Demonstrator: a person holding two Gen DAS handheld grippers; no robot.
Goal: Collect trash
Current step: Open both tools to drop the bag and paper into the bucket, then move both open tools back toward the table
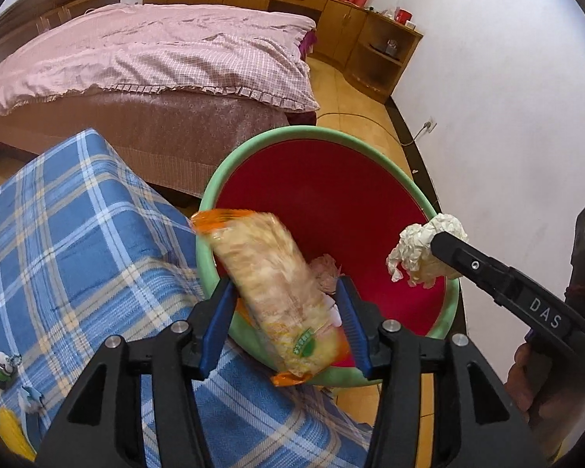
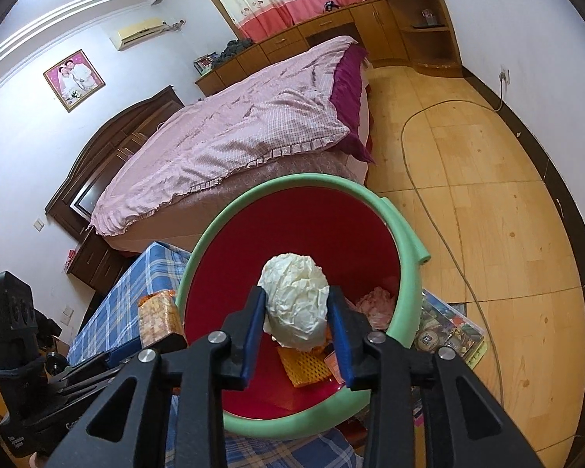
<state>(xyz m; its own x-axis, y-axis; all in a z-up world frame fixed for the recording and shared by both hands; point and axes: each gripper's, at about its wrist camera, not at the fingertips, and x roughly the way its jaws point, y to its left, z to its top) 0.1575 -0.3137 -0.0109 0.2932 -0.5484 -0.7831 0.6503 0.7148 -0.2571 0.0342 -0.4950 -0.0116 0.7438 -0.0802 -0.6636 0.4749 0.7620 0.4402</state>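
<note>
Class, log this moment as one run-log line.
left tongs: snack packet between jaws | right tongs: paper ball between jaws | both above bin

The right gripper (image 2: 297,325) holds a crumpled white paper ball (image 2: 297,306) between its blue fingers (image 2: 253,329) over the green-rimmed red bin (image 2: 399,296).

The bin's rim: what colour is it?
Pale green rim, red inside; clearest in the right wrist view.
</note>
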